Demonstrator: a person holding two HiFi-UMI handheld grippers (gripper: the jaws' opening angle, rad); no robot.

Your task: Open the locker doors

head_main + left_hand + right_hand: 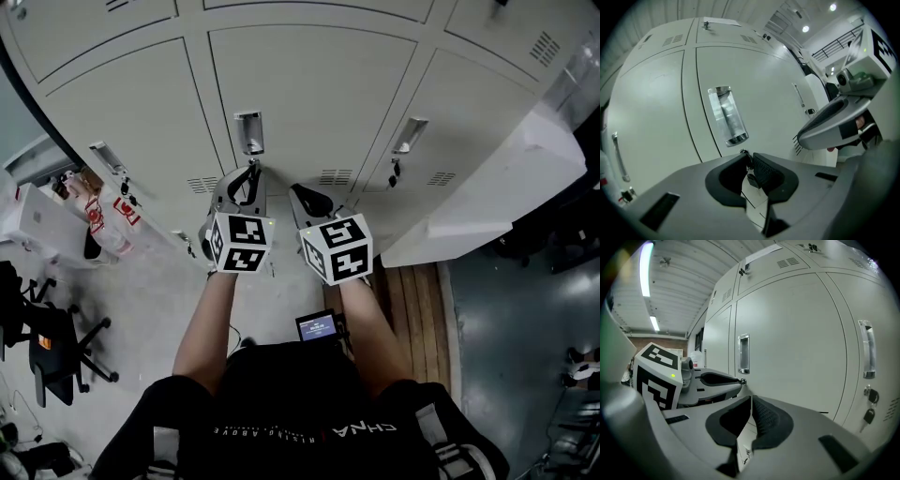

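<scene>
Grey locker doors (309, 94) fill the far side of the head view. The middle door has a recessed metal handle (249, 132) (726, 115) with a lock just below it. My left gripper (250, 171) (750, 169) reaches that lock, and its jaws are shut on the small key (752, 179) that sticks out of it. To its right my right gripper (298, 193) (751, 403) hovers a little short of the door, shut with nothing between its pads. All doors in view are closed.
The locker to the right has its own handle (410, 134) (867, 350) with keys (869, 416) hanging below. The left locker's handle (106, 157) is near a white box (37, 220). An office chair (56, 347) stands lower left, and a white ledge (497, 197) juts out at right.
</scene>
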